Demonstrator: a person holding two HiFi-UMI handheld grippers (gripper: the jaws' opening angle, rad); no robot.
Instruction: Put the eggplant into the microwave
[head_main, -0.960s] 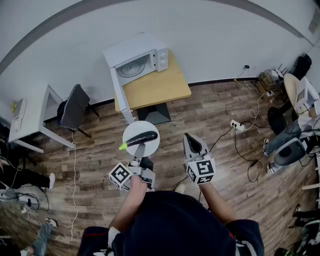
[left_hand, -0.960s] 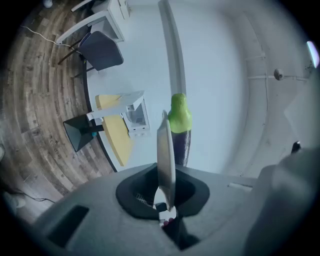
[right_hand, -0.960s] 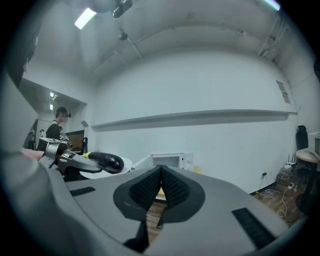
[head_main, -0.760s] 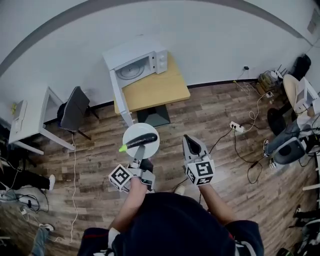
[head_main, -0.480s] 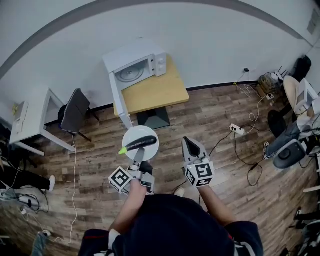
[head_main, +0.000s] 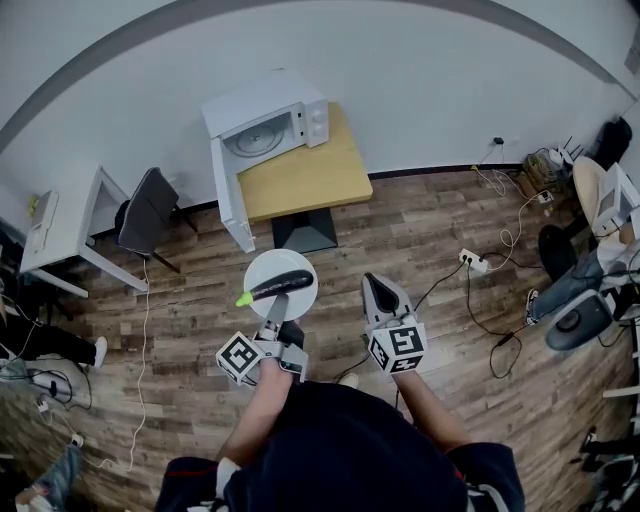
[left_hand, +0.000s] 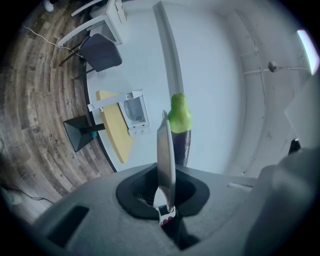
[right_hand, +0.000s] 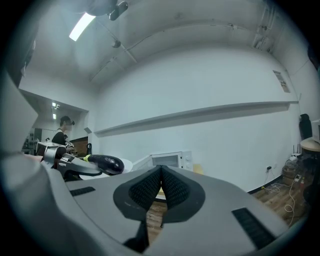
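A dark eggplant (head_main: 278, 286) with a green stem lies on a white plate (head_main: 296, 268). My left gripper (head_main: 275, 310) is shut on the plate's near rim and holds it level over the wooden floor. From the left gripper view the plate (left_hand: 165, 150) shows edge-on between the jaws, with the eggplant (left_hand: 181, 142) behind it. My right gripper (head_main: 382, 292) is shut and empty, to the right of the plate; its view shows the eggplant (right_hand: 106, 163) at left. The white microwave (head_main: 268, 122) stands ahead on a wooden table (head_main: 310, 178), its door (head_main: 227, 198) swung open.
A dark chair (head_main: 146, 213) and a white desk (head_main: 58, 232) stand at the left. A power strip (head_main: 470, 257) and cables lie on the floor at the right, near more clutter by the right wall. A black table base (head_main: 305, 230) sits under the table.
Both grippers keep their pose with the plate and eggplant. The room has shifted only slightly in the head view.
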